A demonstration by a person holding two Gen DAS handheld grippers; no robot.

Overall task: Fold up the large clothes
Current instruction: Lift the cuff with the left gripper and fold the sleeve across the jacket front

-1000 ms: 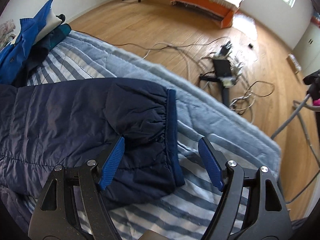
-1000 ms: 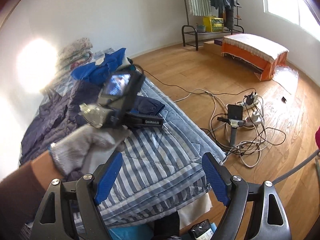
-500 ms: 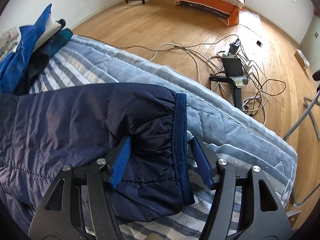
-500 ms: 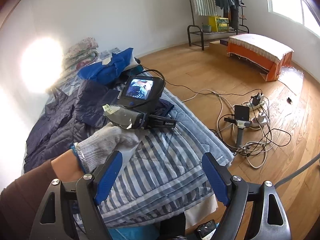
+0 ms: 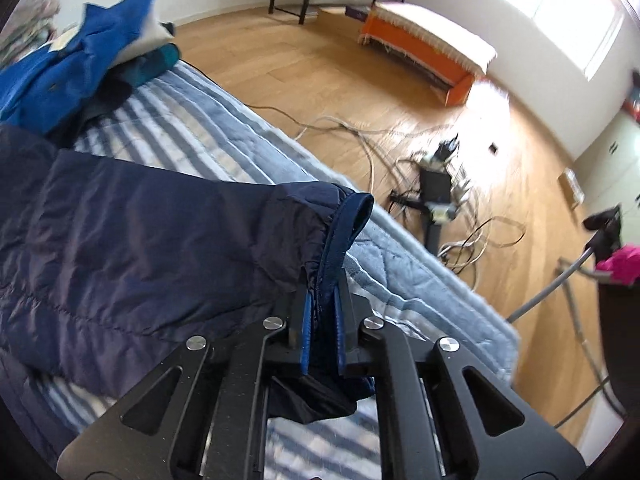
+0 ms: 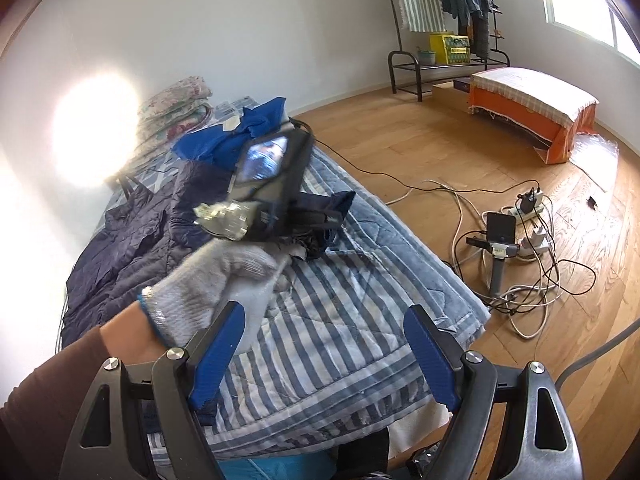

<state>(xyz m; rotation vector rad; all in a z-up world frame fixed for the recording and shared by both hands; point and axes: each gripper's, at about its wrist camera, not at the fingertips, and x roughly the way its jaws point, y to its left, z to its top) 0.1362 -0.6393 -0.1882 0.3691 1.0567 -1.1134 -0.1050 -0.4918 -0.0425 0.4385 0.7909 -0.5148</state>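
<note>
A navy quilted jacket (image 5: 120,248) lies spread on the striped bed (image 5: 192,136). My left gripper (image 5: 322,280) is shut on the jacket's sleeve cuff (image 5: 344,224) and holds it lifted off the bedding. In the right wrist view the same jacket (image 6: 132,236) lies on the left of the bed, and the gloved left hand (image 6: 224,280) holds the left gripper with the cuff (image 6: 332,208) raised. My right gripper (image 6: 320,348) is open and empty, above the near end of the bed.
Blue clothes (image 5: 60,68) are piled at the bed's far end, folded floral bedding (image 6: 172,100) beyond. Cables and a power strip (image 6: 516,224) lie on the wood floor beside the bed. An orange bench (image 6: 532,108) and a clothes rack (image 6: 440,20) stand by the far wall.
My left gripper closed on the sleeve cuff and lifted it off the bed. My right gripper stayed open and nearly still.
</note>
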